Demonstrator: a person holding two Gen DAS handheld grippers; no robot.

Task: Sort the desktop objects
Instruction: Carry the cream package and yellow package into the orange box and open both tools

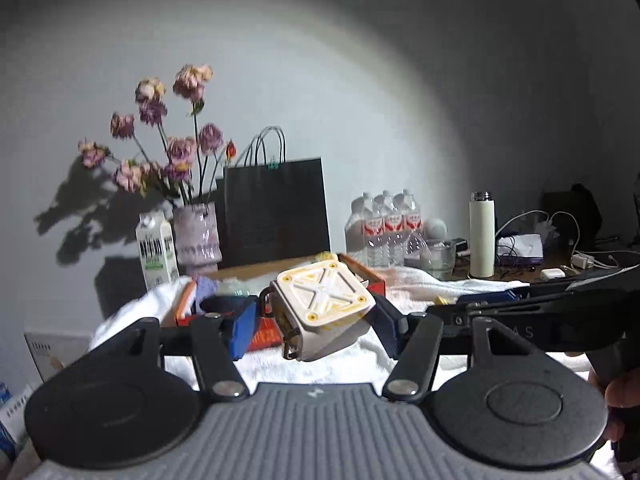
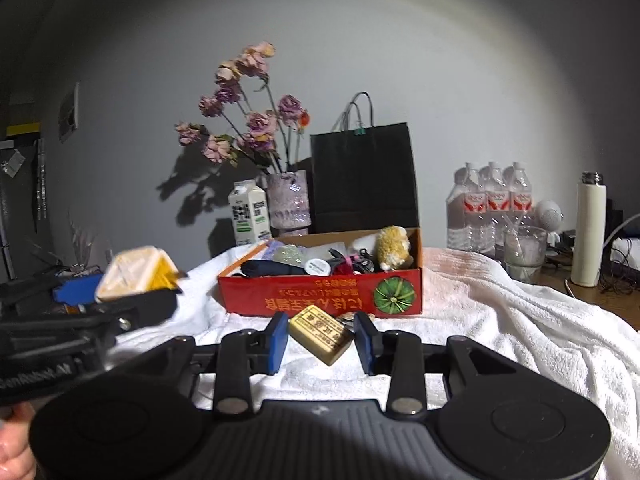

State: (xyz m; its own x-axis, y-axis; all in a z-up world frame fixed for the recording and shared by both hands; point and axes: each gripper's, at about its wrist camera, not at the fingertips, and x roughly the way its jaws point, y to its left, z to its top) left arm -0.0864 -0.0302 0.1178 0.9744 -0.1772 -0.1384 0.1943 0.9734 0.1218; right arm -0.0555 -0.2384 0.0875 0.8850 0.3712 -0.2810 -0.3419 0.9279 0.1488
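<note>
two hand-held grippers, one red box point(image 2: 320, 294), three water bottles point(image 2: 494, 208)

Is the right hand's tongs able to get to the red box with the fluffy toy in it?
Probably yes. The red box sits open-topped just ahead of the right tongs, with only white towel between. But the tongs already grip a small yellow block, so they can only drop something in.
</note>
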